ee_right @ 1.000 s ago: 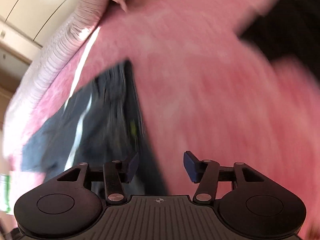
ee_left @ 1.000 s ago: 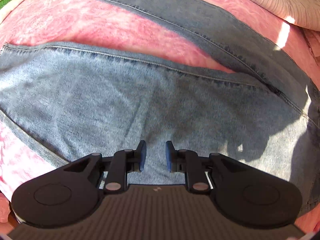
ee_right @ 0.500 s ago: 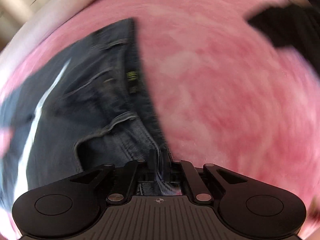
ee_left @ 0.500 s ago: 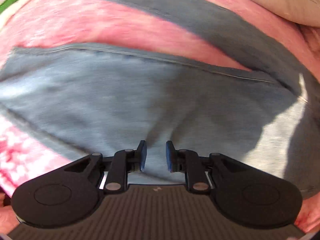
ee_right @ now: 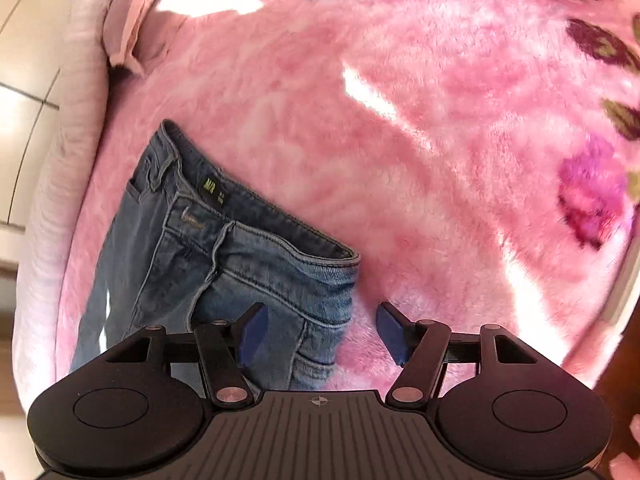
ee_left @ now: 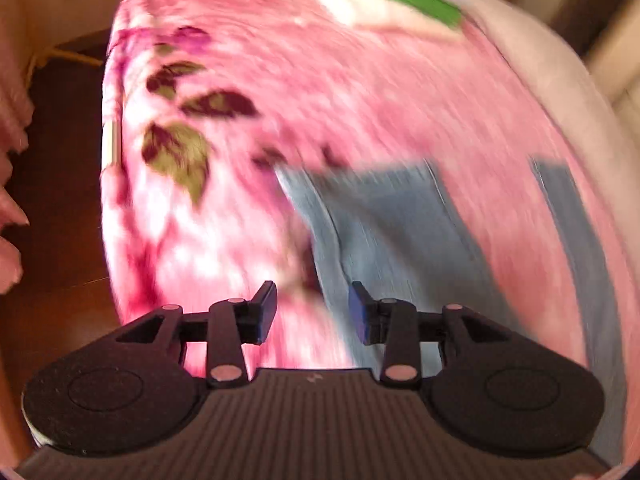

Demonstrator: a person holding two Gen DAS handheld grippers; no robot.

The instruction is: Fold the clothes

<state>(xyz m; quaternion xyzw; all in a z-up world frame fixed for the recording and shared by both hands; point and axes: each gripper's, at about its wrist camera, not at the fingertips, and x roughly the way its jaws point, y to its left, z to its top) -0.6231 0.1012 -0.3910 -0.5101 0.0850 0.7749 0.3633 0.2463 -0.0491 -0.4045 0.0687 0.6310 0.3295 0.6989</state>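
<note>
Blue denim jeans (ee_right: 224, 264) lie spread on the fluffy pink floral blanket (ee_right: 420, 140), legs apart; left tool (ee_left: 312, 308) and right tool (ee_right: 318, 330) both gape empty above them, so regrasping looks due.

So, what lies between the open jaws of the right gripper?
In the right wrist view, the blue denim jeans' waistband corner and bare fluffy pink blanket; nothing is gripped.

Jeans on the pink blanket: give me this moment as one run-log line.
jeans: flat on pink blanket, unheld | left hand-held gripper: open, over leg hem | right hand-held gripper: open, over waistband corner | left view blurred
</note>
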